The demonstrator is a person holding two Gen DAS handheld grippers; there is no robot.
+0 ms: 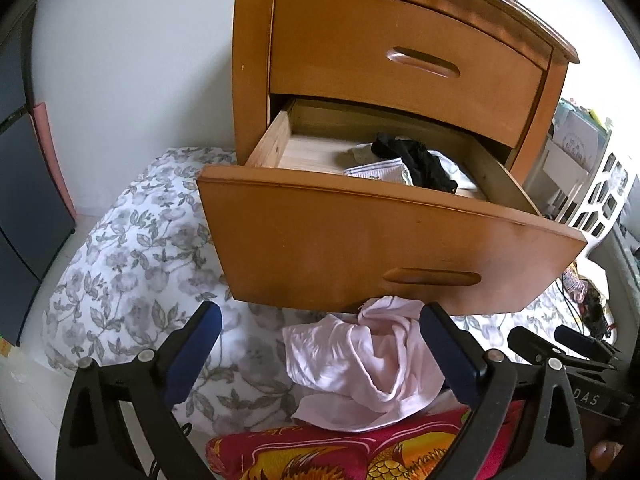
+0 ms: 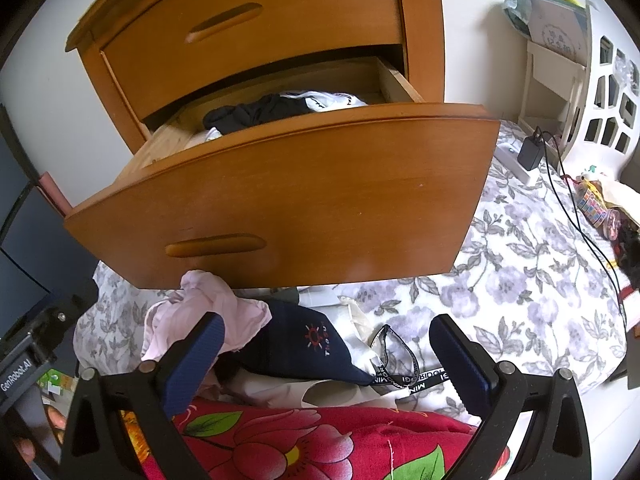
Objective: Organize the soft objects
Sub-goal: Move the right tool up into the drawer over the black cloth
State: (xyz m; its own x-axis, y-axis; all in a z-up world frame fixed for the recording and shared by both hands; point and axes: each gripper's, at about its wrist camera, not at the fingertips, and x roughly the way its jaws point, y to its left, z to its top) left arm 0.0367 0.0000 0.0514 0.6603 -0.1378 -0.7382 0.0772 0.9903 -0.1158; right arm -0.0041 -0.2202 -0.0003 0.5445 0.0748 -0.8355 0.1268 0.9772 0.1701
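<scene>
A wooden nightstand has its lower drawer [image 1: 384, 232] pulled open; it also shows in the right wrist view [image 2: 304, 196]. Inside lie a black garment [image 1: 416, 160] and white clothes [image 1: 380, 172]. A crumpled pale pink garment [image 1: 360, 364] lies on the bed below the drawer front, between the fingers of my open, empty left gripper [image 1: 320, 344]. In the right wrist view the pink garment [image 2: 200, 316] lies beside a navy cloth [image 2: 308, 348] with a red sun print. My right gripper [image 2: 326, 356] is open and empty above the navy cloth.
A grey floral bedsheet [image 2: 520, 280] covers the bed. A red flowered blanket [image 2: 304, 440] lies nearest me. A black-and-white printed strap [image 2: 400, 364] lies by the navy cloth. A charger with cable [image 2: 532, 152] and a white basket [image 2: 608, 96] stand at right.
</scene>
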